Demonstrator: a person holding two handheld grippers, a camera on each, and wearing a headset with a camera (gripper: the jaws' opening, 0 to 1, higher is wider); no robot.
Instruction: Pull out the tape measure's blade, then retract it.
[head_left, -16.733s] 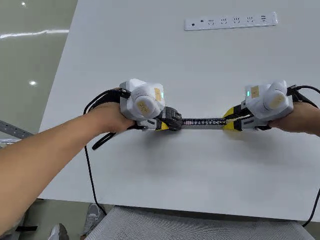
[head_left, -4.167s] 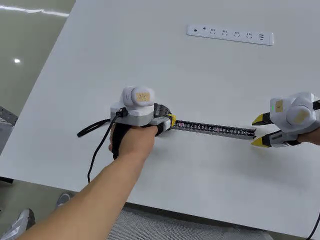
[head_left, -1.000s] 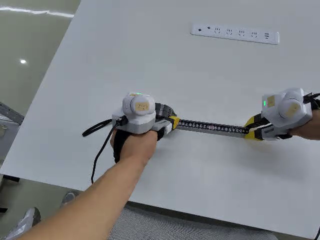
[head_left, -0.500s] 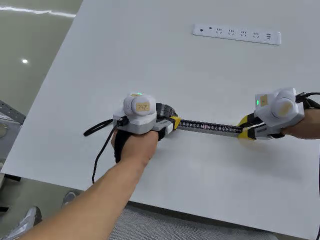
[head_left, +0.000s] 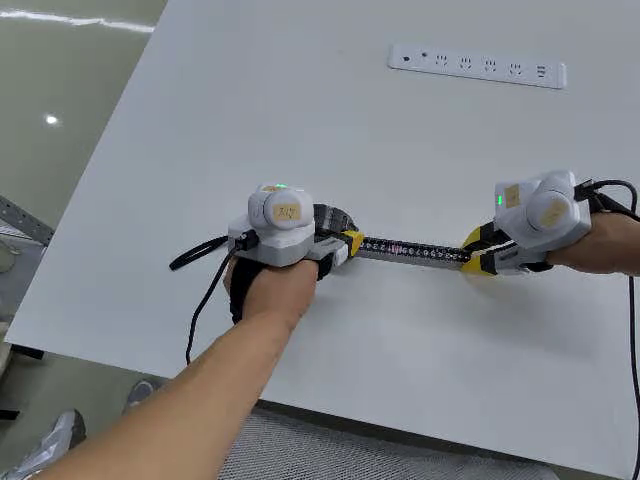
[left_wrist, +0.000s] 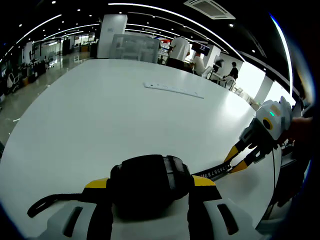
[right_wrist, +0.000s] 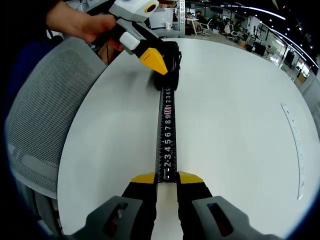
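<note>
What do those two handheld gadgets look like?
Both the left gripper and right gripper have rounded white bodies with tan stickers, dark jaws tipped in yellow, and a small green light. A black cable trails from each. The left forearm wears no sleeve.

The head view looked down on the bench (head_left: 300, 120) from 6 o'clock; both gripper views, set low, faced each other along the tape measure's blade (right_wrist: 166, 130).

Tape measure case (head_left: 338, 222): largely covered by the left gripper (head_left: 347, 243) in the head view.
Blade (head_left: 410, 250) tip: hidden between the jaws of the right gripper (head_left: 468, 260).
Blade numbers: too small to be read in the head view.
Mesh chair (head_left: 400, 455): cut off by the bottom edge.
</note>
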